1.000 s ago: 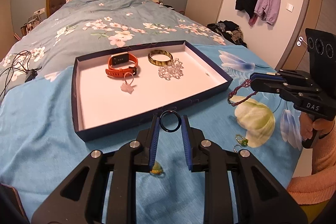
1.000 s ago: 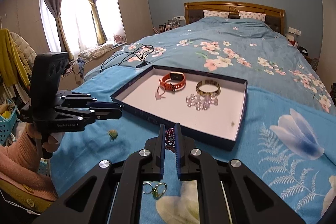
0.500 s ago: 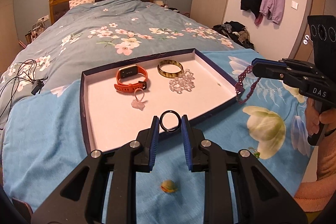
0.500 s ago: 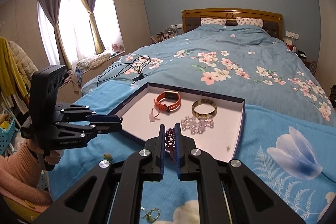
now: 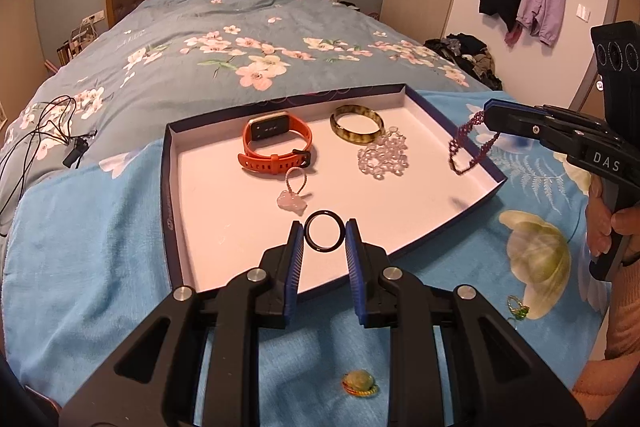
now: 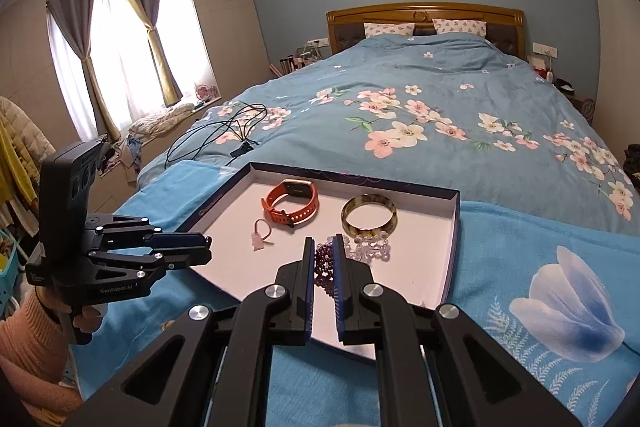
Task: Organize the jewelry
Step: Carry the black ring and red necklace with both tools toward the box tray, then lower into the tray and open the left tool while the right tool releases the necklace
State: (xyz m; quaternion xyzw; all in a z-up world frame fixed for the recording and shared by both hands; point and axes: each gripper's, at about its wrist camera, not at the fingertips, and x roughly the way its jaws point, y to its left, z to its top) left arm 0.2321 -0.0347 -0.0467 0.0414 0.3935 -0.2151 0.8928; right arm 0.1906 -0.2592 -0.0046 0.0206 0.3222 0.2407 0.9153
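A shallow dark-blue tray (image 5: 170, 163) (image 6: 452, 267) with a white floor lies on the bed. In it are an orange watch (image 5: 276, 143) (image 6: 292, 205), a mottled bangle (image 5: 357, 125) (image 6: 370, 215), a clear bead bracelet (image 5: 383, 157) (image 6: 370, 247) and a pink pendant (image 5: 294, 201) (image 6: 258, 239). My left gripper (image 5: 324, 237) (image 6: 206, 247) is shut on a black ring (image 5: 324, 235), held over the tray's near part. My right gripper (image 6: 323, 257) (image 5: 486, 115) is shut on a dark purple bead bracelet (image 5: 464, 147) (image 6: 325, 261) that dangles over the tray's right side.
On the blue blanket outside the tray lie a small green-gold ornament (image 5: 360, 383) and a green-stoned ring (image 5: 518, 309). Black cables (image 5: 44, 131) (image 6: 224, 131) sprawl on the quilt to the left. A hand in a pink sleeve (image 5: 612, 227) holds the right gripper.
Both grippers have moved from over the blanket to over the tray, carrying the black ring and the purple bracelet. Their grips look unchanged.
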